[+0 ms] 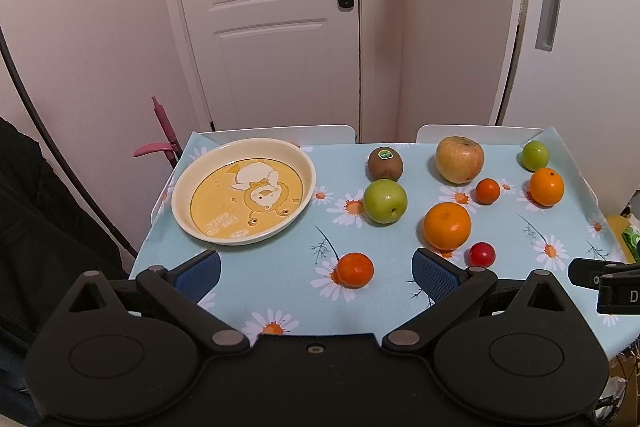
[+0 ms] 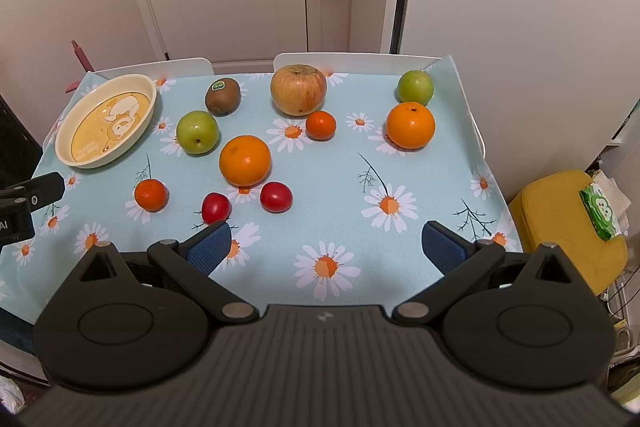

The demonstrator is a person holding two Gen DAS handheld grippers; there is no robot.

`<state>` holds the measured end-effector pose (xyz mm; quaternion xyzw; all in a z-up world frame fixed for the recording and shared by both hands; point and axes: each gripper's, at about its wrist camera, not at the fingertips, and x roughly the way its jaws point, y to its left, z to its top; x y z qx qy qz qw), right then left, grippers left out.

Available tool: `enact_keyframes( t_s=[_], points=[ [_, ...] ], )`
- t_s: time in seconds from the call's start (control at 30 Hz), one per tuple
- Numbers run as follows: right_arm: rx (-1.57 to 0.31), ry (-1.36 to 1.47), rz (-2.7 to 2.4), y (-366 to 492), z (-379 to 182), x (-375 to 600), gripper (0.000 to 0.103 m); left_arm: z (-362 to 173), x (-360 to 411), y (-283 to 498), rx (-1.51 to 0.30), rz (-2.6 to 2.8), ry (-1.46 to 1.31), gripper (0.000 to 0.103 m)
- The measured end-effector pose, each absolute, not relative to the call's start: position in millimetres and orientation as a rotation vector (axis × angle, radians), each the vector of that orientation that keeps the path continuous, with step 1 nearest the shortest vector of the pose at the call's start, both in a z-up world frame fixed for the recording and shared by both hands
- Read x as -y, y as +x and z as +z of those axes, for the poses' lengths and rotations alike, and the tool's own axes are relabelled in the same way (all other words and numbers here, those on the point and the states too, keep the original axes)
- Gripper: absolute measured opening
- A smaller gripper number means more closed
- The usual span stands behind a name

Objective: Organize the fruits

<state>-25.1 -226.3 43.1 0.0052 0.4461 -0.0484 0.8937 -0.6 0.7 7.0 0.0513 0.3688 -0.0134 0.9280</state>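
Note:
A cream plate (image 1: 182, 183) (image 2: 64, 147) with a yellow cartoon centre sits empty at the table's far left. Fruits lie loose on the daisy tablecloth: a kiwi (image 1: 385, 163) (image 2: 223, 96), a large apple (image 1: 459, 159) (image 2: 298, 89), two green apples (image 1: 385, 201) (image 2: 415, 87), two oranges (image 1: 447, 225) (image 2: 410, 125), two mandarins (image 1: 355, 269) (image 2: 320, 125) and two red tomatoes (image 2: 276, 197) (image 2: 215, 207). My left gripper (image 1: 318, 271) is open and empty, just short of the near mandarin. My right gripper (image 2: 326, 247) is open and empty above the near table edge.
The table (image 2: 400, 187) stands against a white door and wall, with two white chair backs (image 2: 360, 61) behind it. A yellow stool (image 2: 560, 223) with a green packet stands at the right. A pink handle (image 1: 164, 131) stands left of the table.

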Motion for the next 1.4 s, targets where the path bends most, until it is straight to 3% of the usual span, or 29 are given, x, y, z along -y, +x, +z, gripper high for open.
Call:
enact_keyframes(
  t_s=[1.4],
  points=[
    [-0.935, 0.011, -0.079, -20.1, 43.8, 224.4, 0.103, 6.5, -5.0, 2.7, -0.758, -0.043, 0.095, 0.103]
  ],
)
